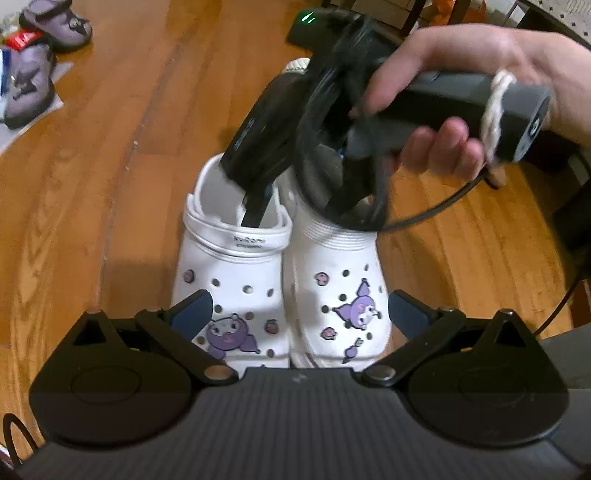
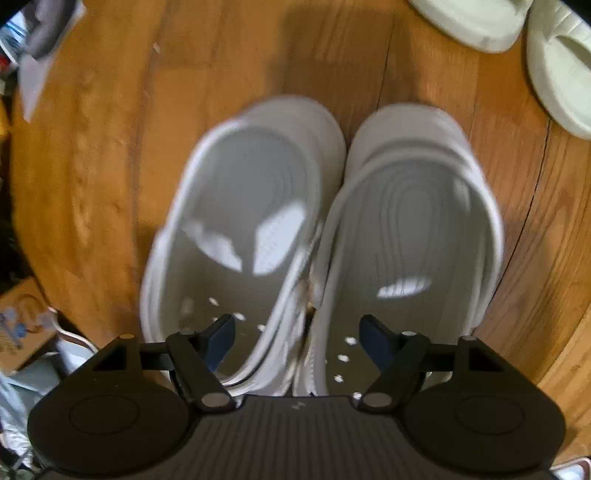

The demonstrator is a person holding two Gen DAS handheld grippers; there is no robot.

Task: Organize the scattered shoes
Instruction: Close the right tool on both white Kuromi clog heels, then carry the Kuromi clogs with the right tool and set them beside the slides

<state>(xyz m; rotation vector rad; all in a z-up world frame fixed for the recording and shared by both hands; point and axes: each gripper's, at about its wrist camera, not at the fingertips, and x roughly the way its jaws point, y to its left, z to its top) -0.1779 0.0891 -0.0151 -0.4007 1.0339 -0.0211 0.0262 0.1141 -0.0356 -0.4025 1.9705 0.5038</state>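
Note:
Two white clogs with purple cartoon charms stand side by side on the wood floor, toes toward me in the left wrist view: one clog (image 1: 236, 280) and its mate (image 1: 343, 288). My left gripper (image 1: 299, 314) is open just above their toes, holding nothing. My right gripper (image 2: 297, 336) is open over the heel openings; in the left wrist view one finger (image 1: 258, 206) reaches down into the left clog's opening. The right wrist view shows both clogs from above, one (image 2: 240, 229) beside the other (image 2: 410, 236), with the inner walls of both between the jaws.
Two purple-grey slippers (image 1: 33, 70) lie on paper at the far left. Pale cream slides (image 2: 554, 66) lie on the floor to the upper right in the right wrist view. A black device with a green light (image 1: 306, 22) sits behind the clogs. Boxes and clutter (image 2: 22, 332) edge the floor.

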